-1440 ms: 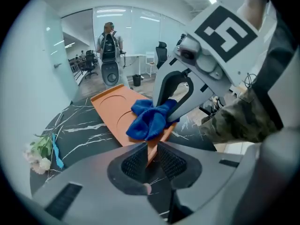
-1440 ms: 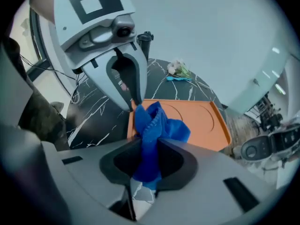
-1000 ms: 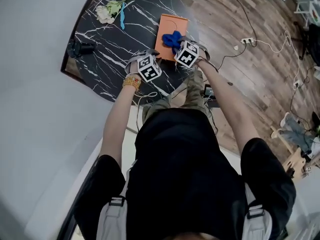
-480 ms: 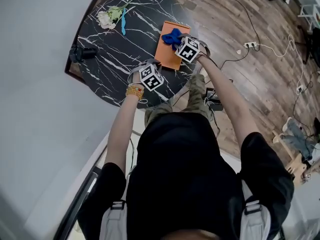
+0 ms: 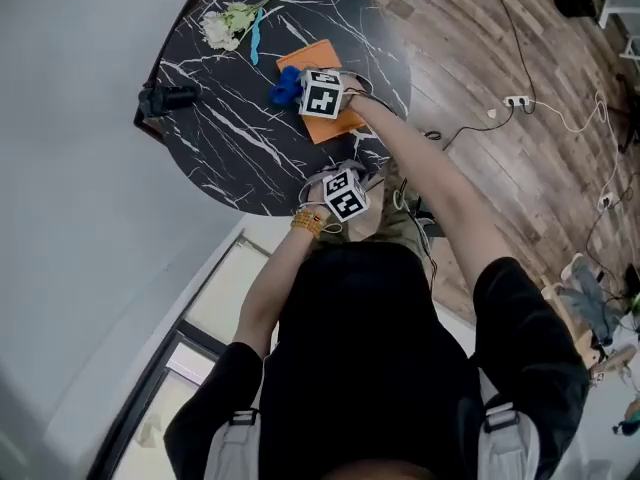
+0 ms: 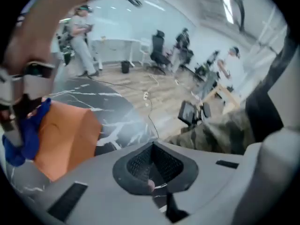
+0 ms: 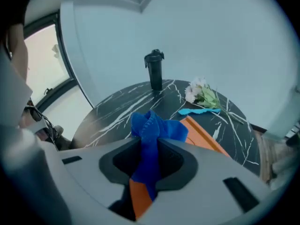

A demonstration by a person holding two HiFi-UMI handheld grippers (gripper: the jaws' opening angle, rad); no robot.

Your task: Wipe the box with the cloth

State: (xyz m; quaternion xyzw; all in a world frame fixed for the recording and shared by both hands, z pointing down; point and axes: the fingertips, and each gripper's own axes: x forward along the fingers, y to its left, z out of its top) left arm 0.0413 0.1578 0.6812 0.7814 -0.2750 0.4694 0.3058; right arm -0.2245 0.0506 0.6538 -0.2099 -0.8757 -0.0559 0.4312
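Right tool [image 7: 149, 162] grips blue cloth [image 7: 154, 128], seemingly touching orange box [image 7: 206, 137]; left tool [image 6: 152, 171] closed.

The person wears a black T-shirt [image 5: 370, 368], camouflage trousers [image 6: 220, 132] — yellow beaded bracelet [image 5: 307, 222].

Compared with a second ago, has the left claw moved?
Yes. The left claw has drawn back from beside the orange box to the black table's near edge, toward the person.
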